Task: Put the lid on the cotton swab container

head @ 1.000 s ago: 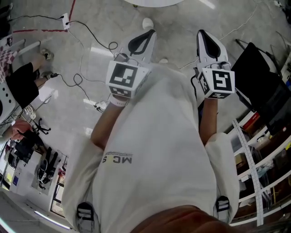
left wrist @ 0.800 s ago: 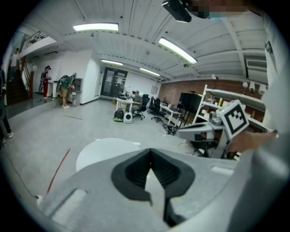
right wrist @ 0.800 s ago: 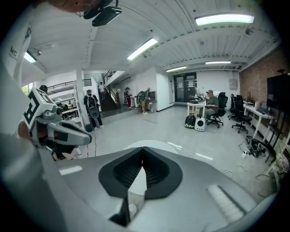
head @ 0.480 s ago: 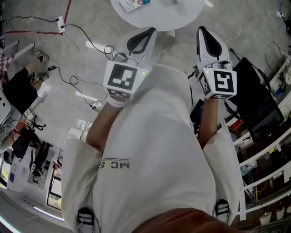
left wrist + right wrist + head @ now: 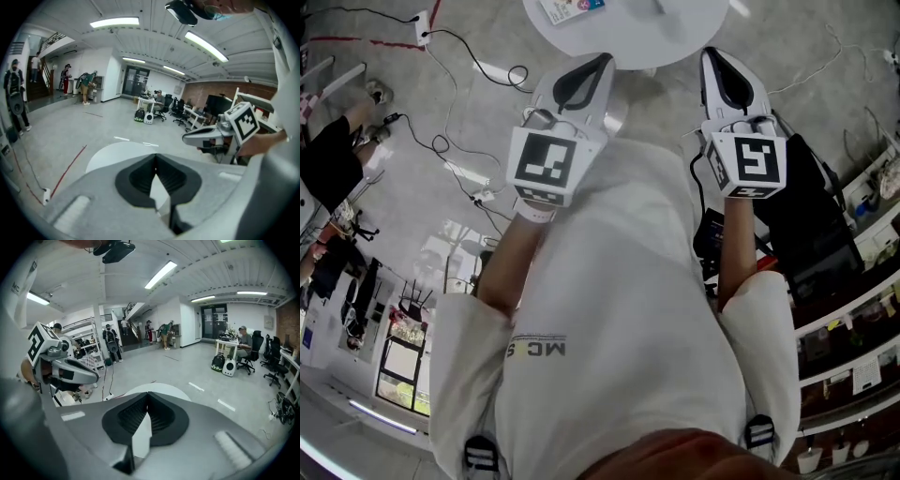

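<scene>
No cotton swab container or lid shows in any view. Both grippers are held up in front of the person's chest, pointing forward. My left gripper [image 5: 602, 64] is shut with nothing between its jaws, and the tips meet in the left gripper view [image 5: 155, 157]. My right gripper [image 5: 711, 56] is also shut and empty, with its tips meeting in the right gripper view [image 5: 148, 394]. Just ahead of both stands a round white table [image 5: 675, 37], also visible past the jaws [image 5: 110, 154] [image 5: 161, 389]. A small printed card [image 5: 572, 9] lies on it.
Cables [image 5: 441, 145] and a power strip [image 5: 464, 173] run over the grey floor at the left. Another person [image 5: 333, 159] is at the far left. A black chair [image 5: 825, 225] and shelves [image 5: 853, 328] stand close on the right. Office chairs and desks [image 5: 272, 362] are farther off.
The round white table has come further into the head view from the top. Both grippers stay shut and side by side at chest height.
</scene>
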Action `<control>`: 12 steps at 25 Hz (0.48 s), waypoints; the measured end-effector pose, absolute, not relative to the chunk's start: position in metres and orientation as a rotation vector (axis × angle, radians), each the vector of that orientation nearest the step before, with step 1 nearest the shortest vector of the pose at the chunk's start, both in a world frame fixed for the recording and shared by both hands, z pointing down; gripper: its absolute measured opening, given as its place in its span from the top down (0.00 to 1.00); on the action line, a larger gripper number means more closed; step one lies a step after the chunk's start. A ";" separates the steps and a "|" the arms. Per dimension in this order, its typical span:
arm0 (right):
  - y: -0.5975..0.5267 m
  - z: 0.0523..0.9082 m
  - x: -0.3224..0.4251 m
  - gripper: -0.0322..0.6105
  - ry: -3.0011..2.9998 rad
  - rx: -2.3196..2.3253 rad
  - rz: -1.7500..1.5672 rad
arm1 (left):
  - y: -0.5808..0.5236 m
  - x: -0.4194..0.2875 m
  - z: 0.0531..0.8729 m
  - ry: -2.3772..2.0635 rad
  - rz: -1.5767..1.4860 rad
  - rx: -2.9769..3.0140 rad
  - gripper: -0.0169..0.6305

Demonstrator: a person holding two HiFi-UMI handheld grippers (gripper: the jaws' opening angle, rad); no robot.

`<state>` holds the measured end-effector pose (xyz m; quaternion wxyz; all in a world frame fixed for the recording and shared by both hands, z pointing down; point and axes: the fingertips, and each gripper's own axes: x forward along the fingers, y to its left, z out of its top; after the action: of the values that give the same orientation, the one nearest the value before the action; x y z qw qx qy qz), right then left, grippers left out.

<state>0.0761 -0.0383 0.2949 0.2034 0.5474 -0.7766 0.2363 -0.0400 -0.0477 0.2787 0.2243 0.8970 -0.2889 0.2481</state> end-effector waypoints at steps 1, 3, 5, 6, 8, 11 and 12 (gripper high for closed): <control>-0.041 0.298 0.077 0.95 -2.176 1.511 0.656 | -0.048 -0.036 0.282 -0.799 0.692 2.475 0.97; -0.048 0.307 0.079 0.95 -2.191 1.476 0.648 | -0.051 -0.028 0.290 -0.805 0.698 2.473 0.97; -0.054 0.316 0.080 0.95 -2.198 1.440 0.644 | -0.056 -0.019 0.297 -0.813 0.696 2.466 0.97; -0.058 0.321 0.080 0.95 -2.201 1.423 0.643 | -0.058 -0.016 0.301 -0.817 0.694 2.461 0.97; -0.065 0.332 0.079 0.95 -2.206 1.399 0.640 | -0.064 -0.010 0.310 -0.823 0.692 2.454 0.97; -0.074 0.350 0.079 0.95 -2.202 1.382 0.637 | -0.069 -0.005 0.327 -0.830 0.691 2.440 0.97; -0.076 0.356 0.080 0.95 -2.199 1.376 0.636 | -0.071 -0.003 0.333 -0.833 0.689 2.434 0.97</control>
<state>0.0800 -0.0765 0.3562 0.2333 0.5011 -0.8005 0.2315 -0.0027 -0.0708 0.3330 0.2368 0.8879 -0.3040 0.2514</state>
